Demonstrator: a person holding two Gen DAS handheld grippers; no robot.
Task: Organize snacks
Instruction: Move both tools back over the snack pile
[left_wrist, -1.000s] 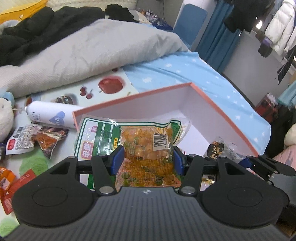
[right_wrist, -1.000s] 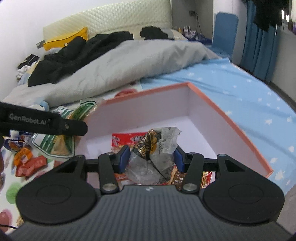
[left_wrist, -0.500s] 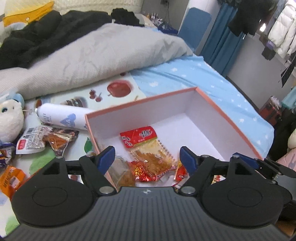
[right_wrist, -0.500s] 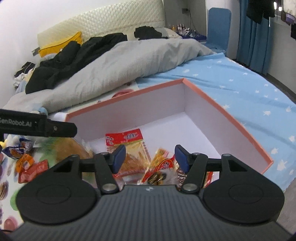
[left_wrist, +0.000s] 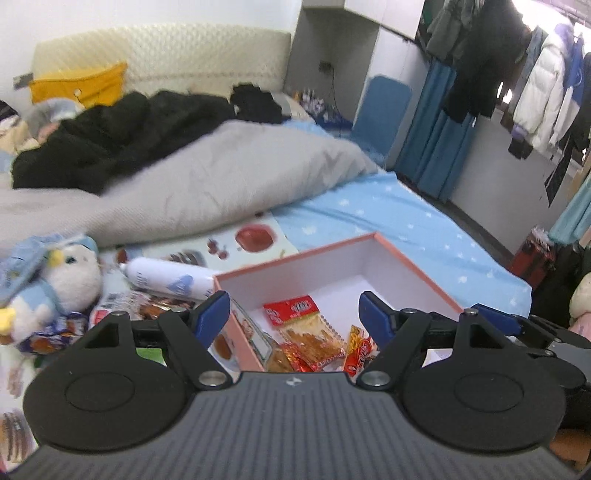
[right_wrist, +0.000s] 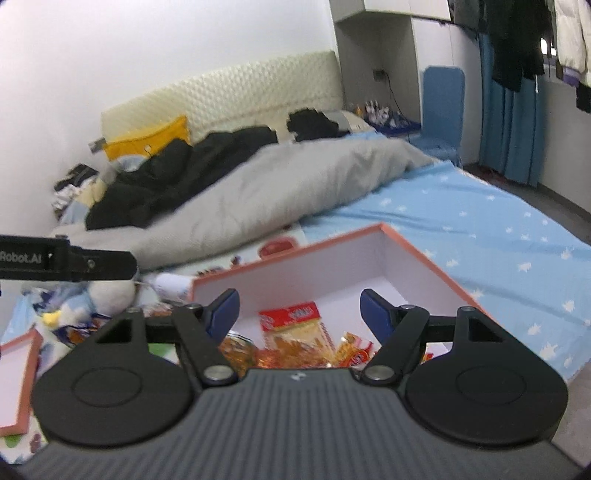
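A pink-rimmed white box (left_wrist: 413, 266) sits on the bed and also shows in the right wrist view (right_wrist: 424, 258). Inside lie several snack packets, among them a red-topped clear pack (left_wrist: 306, 325), seen too in the right wrist view (right_wrist: 291, 317). The large green-and-orange pack (left_wrist: 255, 339) leans at the box's left wall. My left gripper (left_wrist: 295, 314) is open and empty above the box's near end. My right gripper (right_wrist: 299, 310) is open and empty above the same end.
Loose snack packets (left_wrist: 125, 302) lie on the mat left of the box, beside a white bottle (left_wrist: 170, 277) and a plush penguin (left_wrist: 55, 280). A grey duvet (left_wrist: 207, 184) and black clothes lie behind. The box lid (right_wrist: 18, 373) lies at the left.
Both grippers opened and let go of their packs, which now lie in the box. Both grippers have lifted and pulled back, so the box looks smaller and lower.
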